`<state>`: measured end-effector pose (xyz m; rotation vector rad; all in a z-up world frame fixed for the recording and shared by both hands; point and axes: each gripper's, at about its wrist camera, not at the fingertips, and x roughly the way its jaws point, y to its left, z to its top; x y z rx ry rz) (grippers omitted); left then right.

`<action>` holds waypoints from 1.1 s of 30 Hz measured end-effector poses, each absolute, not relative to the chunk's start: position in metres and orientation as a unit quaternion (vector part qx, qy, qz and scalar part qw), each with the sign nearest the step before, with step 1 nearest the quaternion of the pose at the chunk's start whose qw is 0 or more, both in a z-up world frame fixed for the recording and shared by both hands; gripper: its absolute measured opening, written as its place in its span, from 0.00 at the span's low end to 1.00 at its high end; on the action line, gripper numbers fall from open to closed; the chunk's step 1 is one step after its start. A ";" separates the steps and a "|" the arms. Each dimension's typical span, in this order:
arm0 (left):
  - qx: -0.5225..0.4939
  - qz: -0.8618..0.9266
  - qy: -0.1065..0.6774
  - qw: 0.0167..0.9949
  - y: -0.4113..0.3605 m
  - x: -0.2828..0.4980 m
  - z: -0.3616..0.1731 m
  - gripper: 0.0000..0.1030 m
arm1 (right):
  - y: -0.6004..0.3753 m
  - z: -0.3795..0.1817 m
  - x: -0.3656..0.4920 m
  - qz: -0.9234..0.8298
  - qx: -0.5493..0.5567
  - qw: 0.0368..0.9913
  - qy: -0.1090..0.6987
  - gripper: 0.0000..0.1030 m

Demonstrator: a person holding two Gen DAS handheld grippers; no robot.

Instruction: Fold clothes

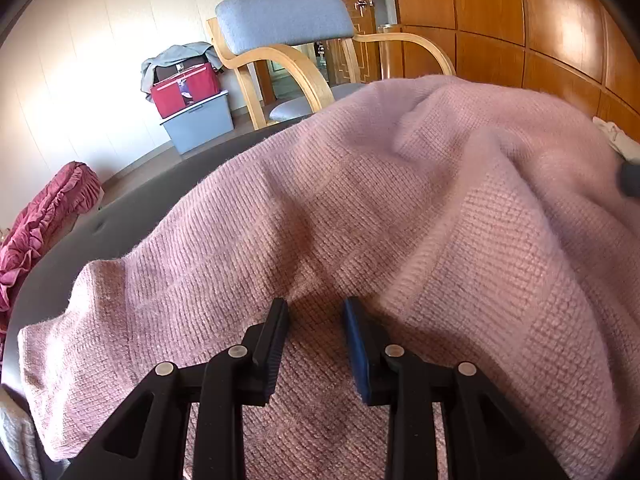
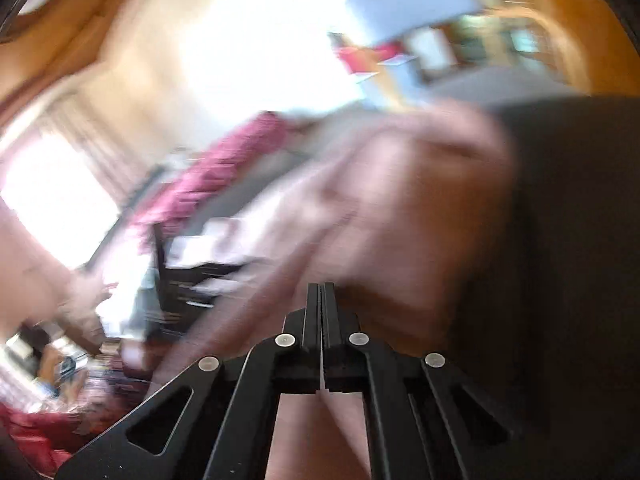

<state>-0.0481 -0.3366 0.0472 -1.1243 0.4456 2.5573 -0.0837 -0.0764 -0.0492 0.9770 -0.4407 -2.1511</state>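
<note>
A pink knitted sweater lies heaped and rumpled on a dark grey table, filling most of the left wrist view. My left gripper hovers low over the sweater's near part, open, with cloth showing in the gap below its fingers. The right wrist view is heavily blurred by motion. In it my right gripper is shut, fingers pressed together, right at the edge of the pink sweater. No cloth shows between its fingers. A dark shape at the right edge of the left view rests against the sweater.
A grey-cushioned wooden chair stands behind the table. A grey bin with a red box sits on the floor by the white wall. Crimson ruffled fabric hangs off the left. Wooden panelling is on the right; white cloth lies there.
</note>
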 end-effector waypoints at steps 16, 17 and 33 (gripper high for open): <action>-0.394 0.893 0.146 0.161 -0.341 -0.040 0.040 0.28 | -0.021 -0.053 -0.030 -0.894 0.424 0.136 -0.038 0.64; -0.393 0.893 0.149 0.160 -0.340 -0.040 0.039 0.28 | -0.010 -0.060 -0.023 -0.886 0.442 0.131 -0.044 0.64; -0.325 0.930 0.023 0.172 -0.385 0.014 0.097 0.27 | -0.071 -0.001 0.023 -0.902 0.328 0.279 -0.003 0.10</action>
